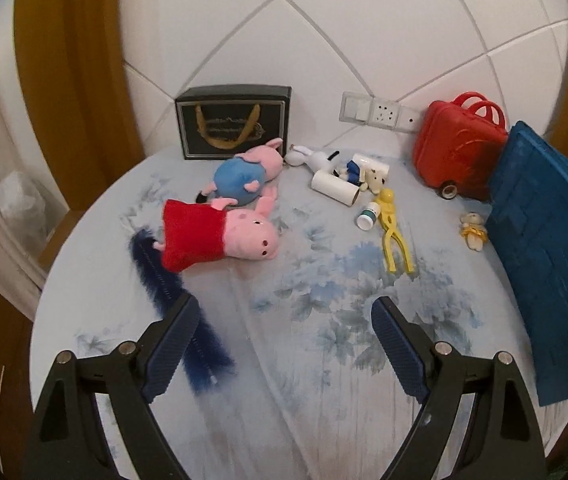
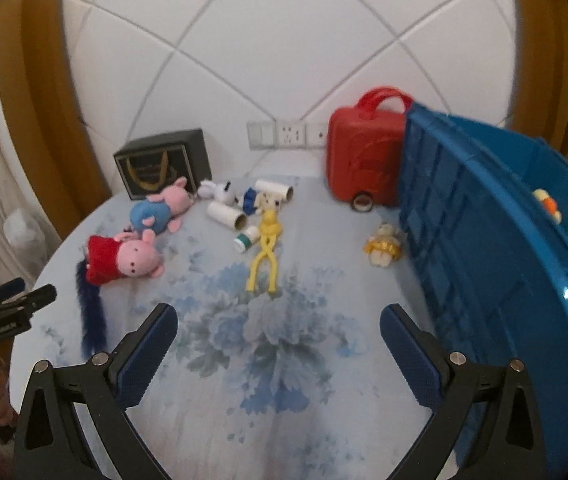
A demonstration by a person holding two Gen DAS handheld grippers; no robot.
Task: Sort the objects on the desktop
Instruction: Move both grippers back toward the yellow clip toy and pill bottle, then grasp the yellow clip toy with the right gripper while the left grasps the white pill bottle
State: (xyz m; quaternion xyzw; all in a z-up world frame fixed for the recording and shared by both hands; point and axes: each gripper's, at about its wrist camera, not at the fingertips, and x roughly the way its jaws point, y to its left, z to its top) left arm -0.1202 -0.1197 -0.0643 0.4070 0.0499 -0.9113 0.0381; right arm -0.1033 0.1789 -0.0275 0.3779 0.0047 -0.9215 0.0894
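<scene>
Both tools are held with jaws spread wide and empty: the left gripper (image 1: 284,344) over the near cloth, the right gripper (image 2: 280,344) beside the blue bin (image 2: 503,248). The toys are scattered on the table (image 1: 303,380), the red-dressed pig (image 1: 220,236) nearest the left tool, the yellow tongs (image 2: 266,248) ahead of the right. The pig would best be pinched across its soft body, not the fuzzy blue strip (image 1: 180,312) beside it, then carried to the bin. Gold print on the black bag (image 1: 232,126) cannot be read.

pig plushes (image 1: 220,232), yellow tongs (image 1: 391,232) lying flat
</scene>
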